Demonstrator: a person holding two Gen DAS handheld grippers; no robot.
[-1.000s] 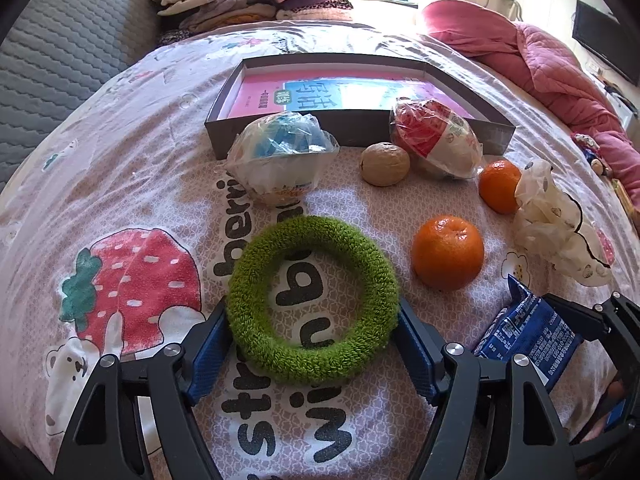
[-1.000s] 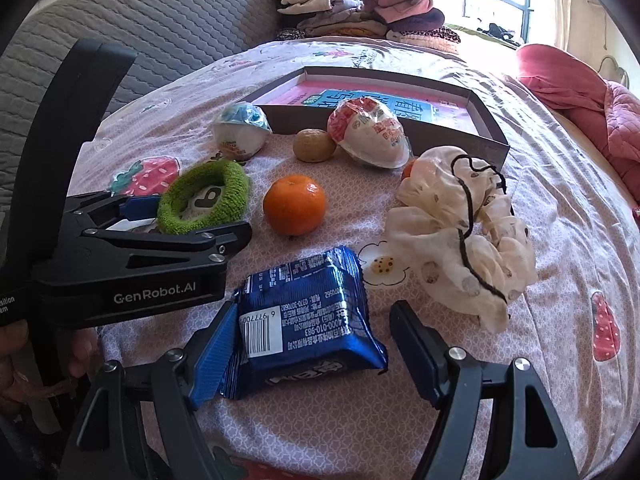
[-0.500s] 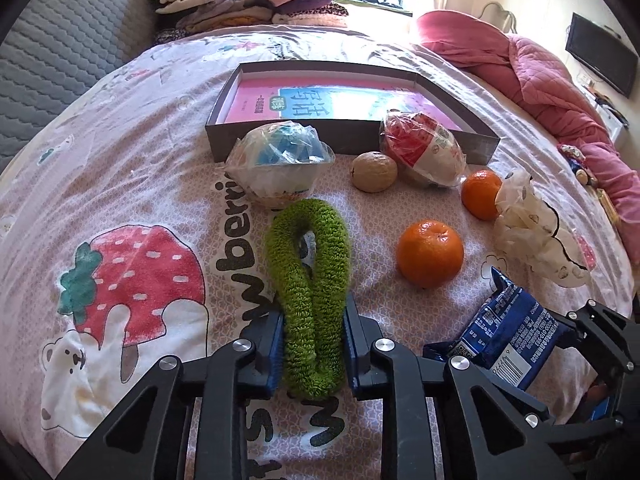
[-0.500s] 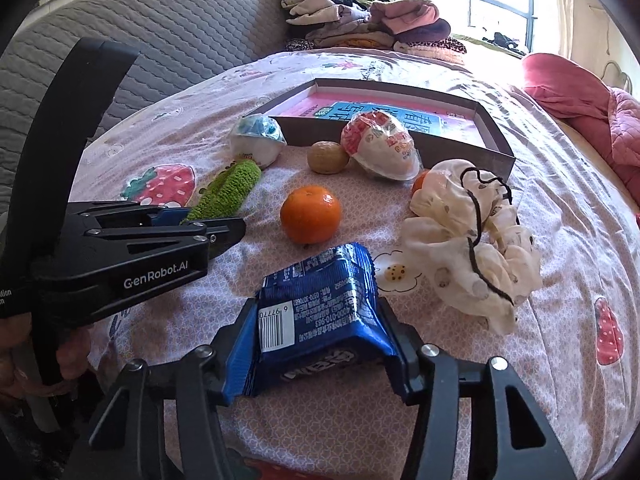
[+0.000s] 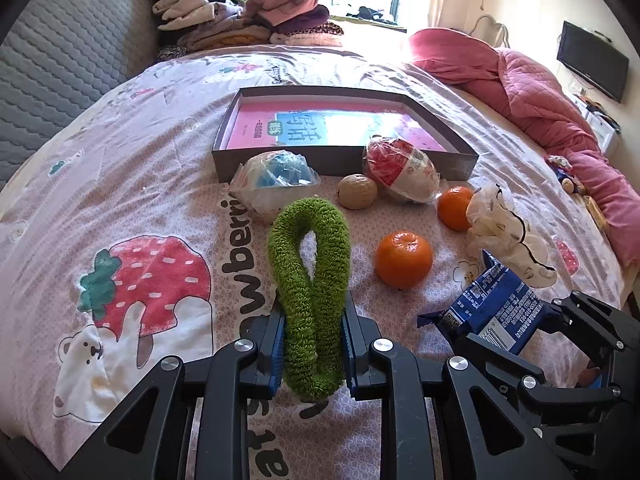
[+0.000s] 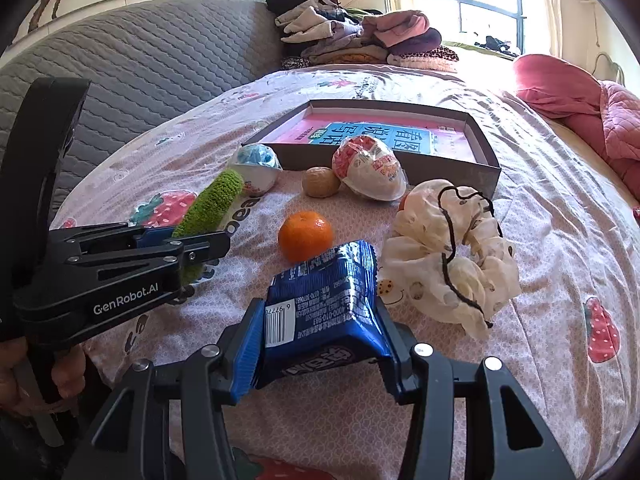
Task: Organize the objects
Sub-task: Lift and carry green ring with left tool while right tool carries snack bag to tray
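Your left gripper (image 5: 311, 344) pinches the green scrunchie (image 5: 310, 280) flat; your right gripper (image 6: 320, 344), jaws closing, squeezes the blue snack packet (image 6: 324, 312) near the bed's (image 6: 560, 248) front edge.

Bed (image 5: 120, 152) under a pink sheet printed with strawberries, a bear and lettering. Upper centre of the left view: shallow grey box (image 5: 344, 162), open side up. Along its near wall, left to right: blue wrapped ball (image 5: 276, 184), walnut (image 5: 357, 191), red-and-white wrapped ball (image 5: 402, 172). Right of those an orange (image 5: 454, 206) touching a cream scrunchie (image 5: 504, 236). Centre: a second orange (image 5: 404, 259). Far end: folded clothes (image 5: 240, 20); right edge: pink quilt (image 5: 540, 96).
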